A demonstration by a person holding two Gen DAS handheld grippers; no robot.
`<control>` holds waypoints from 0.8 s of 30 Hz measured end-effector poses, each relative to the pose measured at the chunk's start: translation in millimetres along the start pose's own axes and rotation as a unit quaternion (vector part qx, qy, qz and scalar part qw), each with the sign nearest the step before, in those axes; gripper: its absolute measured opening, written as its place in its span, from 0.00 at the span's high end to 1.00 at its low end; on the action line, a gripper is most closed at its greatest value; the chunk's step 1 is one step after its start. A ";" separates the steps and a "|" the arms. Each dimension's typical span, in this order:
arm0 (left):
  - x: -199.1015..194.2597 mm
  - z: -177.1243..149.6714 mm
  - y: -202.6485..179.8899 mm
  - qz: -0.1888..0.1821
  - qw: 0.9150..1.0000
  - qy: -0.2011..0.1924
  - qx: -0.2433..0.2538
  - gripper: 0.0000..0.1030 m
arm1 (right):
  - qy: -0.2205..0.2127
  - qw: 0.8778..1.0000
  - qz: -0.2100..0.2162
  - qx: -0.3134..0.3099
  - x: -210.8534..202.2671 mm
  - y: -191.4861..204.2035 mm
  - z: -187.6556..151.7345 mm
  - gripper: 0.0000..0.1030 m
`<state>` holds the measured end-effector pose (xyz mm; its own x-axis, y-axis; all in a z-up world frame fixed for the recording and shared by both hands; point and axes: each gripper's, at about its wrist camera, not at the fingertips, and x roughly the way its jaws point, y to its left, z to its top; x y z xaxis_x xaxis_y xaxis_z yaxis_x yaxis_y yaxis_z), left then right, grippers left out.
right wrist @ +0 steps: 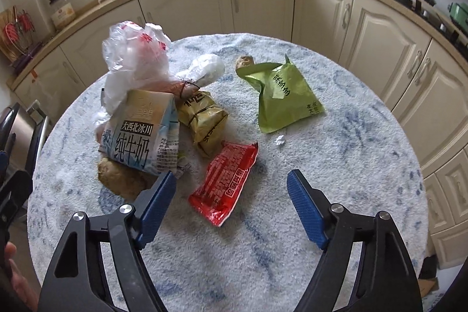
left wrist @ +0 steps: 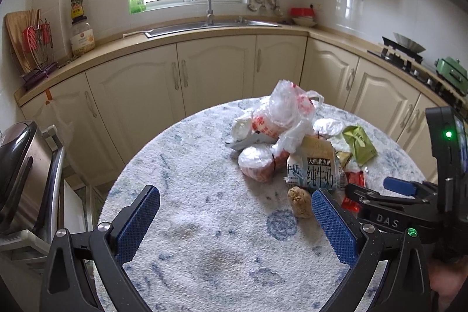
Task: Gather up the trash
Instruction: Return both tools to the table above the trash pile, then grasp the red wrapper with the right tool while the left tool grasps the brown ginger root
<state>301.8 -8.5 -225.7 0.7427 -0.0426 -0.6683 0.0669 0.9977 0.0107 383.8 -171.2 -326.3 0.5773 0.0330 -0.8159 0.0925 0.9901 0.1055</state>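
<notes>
The round table (right wrist: 365, 165) has bare cloth on its right half, out to the edge. My right gripper (right wrist: 231, 189) is spread wide, holding nothing — the red wrapper (right wrist: 225, 183) lies between its fingers, probably just under them (hard to judge). The milk carton (right wrist: 140, 133) sits just left. My left gripper (left wrist: 235, 206) is open too, the carton ahead to its right.

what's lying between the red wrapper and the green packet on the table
Only a small crumpled white scrap lies between the red wrapper and the green packet; otherwise bare tablecloth, seen in the right wrist view.
</notes>
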 end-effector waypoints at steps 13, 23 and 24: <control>64.2 20.5 -32.4 -0.014 0.999 0.037 0.025 0.01 | 0.009 0.999 0.002 -0.037 21.5 4.3 -0.7 0.57; 130.6 30.6 -54.6 -0.010 0.996 0.075 0.052 0.04 | 0.009 0.999 0.038 -0.017 7.6 -15.9 -9.0 0.74; 135.8 31.5 -57.8 -0.012 0.995 0.078 0.056 0.06 | 0.009 0.999 0.041 -0.012 5.5 -18.2 -9.7 0.74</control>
<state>419.8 -73.5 -293.7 0.6275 -0.0487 -0.7771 0.1629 0.9842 0.0699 377.4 -187.7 -338.2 0.5680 0.1165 -0.8147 0.0254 0.9870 0.1589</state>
